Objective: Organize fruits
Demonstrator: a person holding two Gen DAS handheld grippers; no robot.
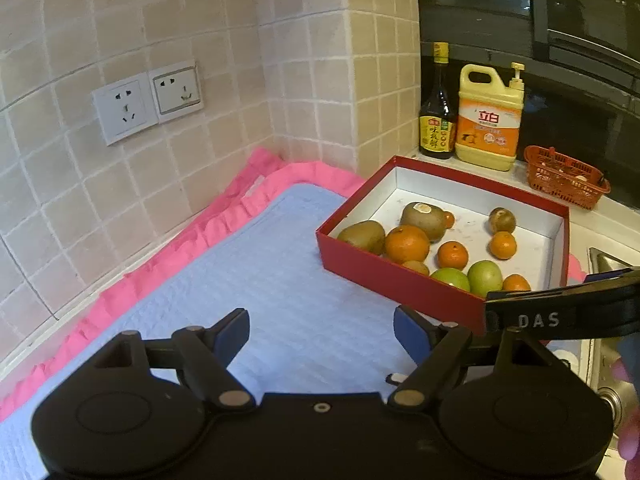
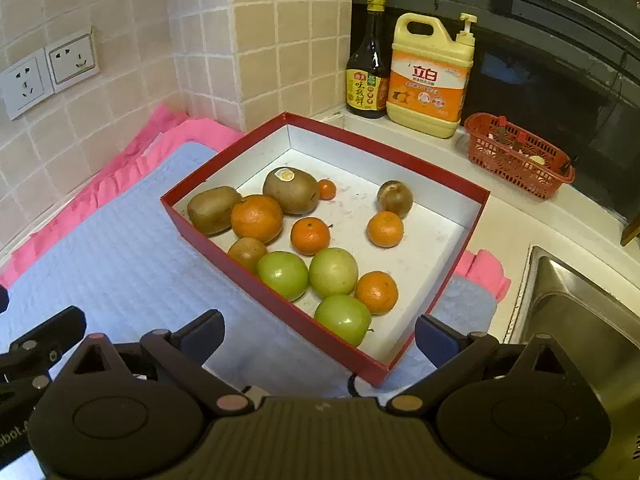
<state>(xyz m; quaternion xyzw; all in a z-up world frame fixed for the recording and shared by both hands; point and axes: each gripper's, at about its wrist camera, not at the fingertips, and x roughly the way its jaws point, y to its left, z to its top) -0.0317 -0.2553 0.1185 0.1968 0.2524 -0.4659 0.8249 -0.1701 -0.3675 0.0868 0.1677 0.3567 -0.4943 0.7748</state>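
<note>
A red box (image 2: 276, 308) with a white inside sits on a blue mat (image 2: 120, 264); it also shows in the left wrist view (image 1: 384, 276). It holds kiwis (image 2: 214, 209), several oranges (image 2: 256, 218), three green apples (image 2: 282, 275) and brown passion fruits (image 2: 394, 198). My right gripper (image 2: 320, 332) is open and empty, hovering over the box's near corner. My left gripper (image 1: 320, 326) is open and empty above the mat, left of the box. The right gripper's body (image 1: 568, 312) crosses the left wrist view.
A soy sauce bottle (image 2: 370, 60), a yellow detergent jug (image 2: 432, 76) and a red plastic basket (image 2: 516, 156) stand on the ledge behind the box. A steel sink (image 2: 580, 304) lies at the right. A pink cloth (image 1: 168, 256) edges the mat along the tiled wall with sockets (image 1: 148, 100).
</note>
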